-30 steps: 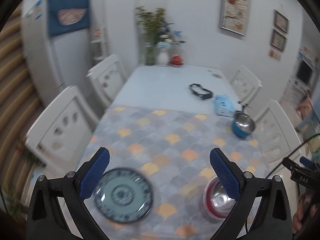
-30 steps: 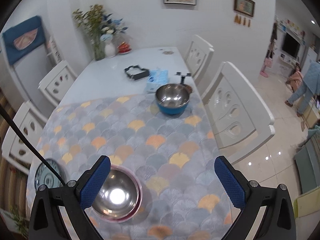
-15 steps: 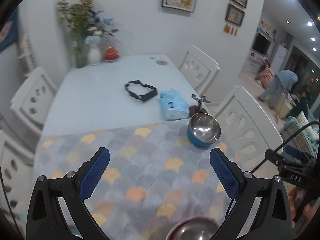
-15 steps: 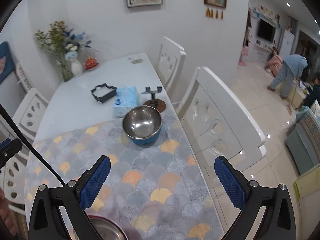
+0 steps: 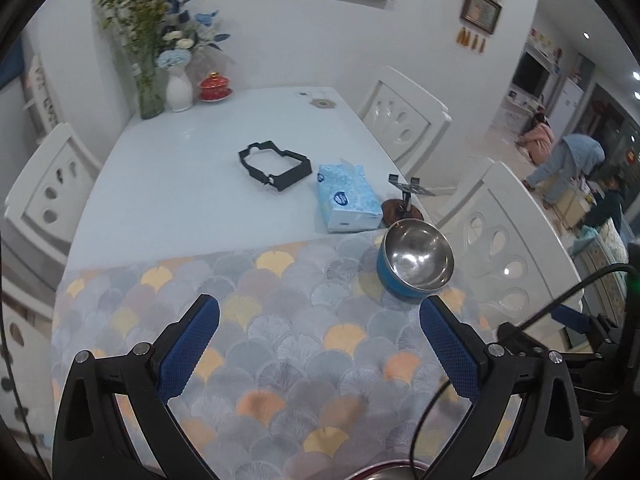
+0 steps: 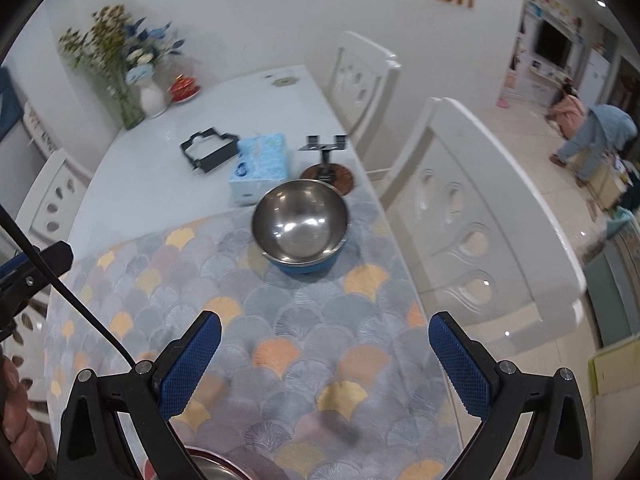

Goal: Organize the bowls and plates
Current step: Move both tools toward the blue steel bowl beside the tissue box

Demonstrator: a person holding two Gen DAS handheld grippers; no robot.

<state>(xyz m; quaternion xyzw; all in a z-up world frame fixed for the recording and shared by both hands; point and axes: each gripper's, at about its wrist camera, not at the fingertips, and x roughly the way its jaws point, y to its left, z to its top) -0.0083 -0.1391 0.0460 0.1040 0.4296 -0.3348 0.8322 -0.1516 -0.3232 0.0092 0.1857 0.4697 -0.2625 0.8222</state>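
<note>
A steel bowl with a blue outside [image 5: 416, 262] stands on the patterned mat near the table's right edge; it also shows in the right wrist view [image 6: 301, 227]. My left gripper [image 5: 320, 344] is open and empty, above the mat, short of the bowl. My right gripper [image 6: 325, 360] is open and empty, with the bowl ahead of it. The rim of a pink-edged steel bowl [image 6: 208, 466] peeks in at the bottom of the right wrist view and also at the bottom of the left wrist view [image 5: 384, 474]. No plate is in view.
Beyond the mat on the white table [image 5: 180, 184] lie a blue tissue pack [image 5: 346, 198], a black frame [image 5: 274, 164] and a small black stand on a brown disc [image 6: 326, 160]. Flower vases [image 5: 178, 88] and a red lidded cup [image 5: 215, 86] stand at the far end. White chairs [image 6: 472, 208] line both sides.
Both grippers have swung up and forward over the table. The patterned plate has left the left wrist view, and the pink-edged bowl has slid to the bottom edge. The blue bowl is nearer.
</note>
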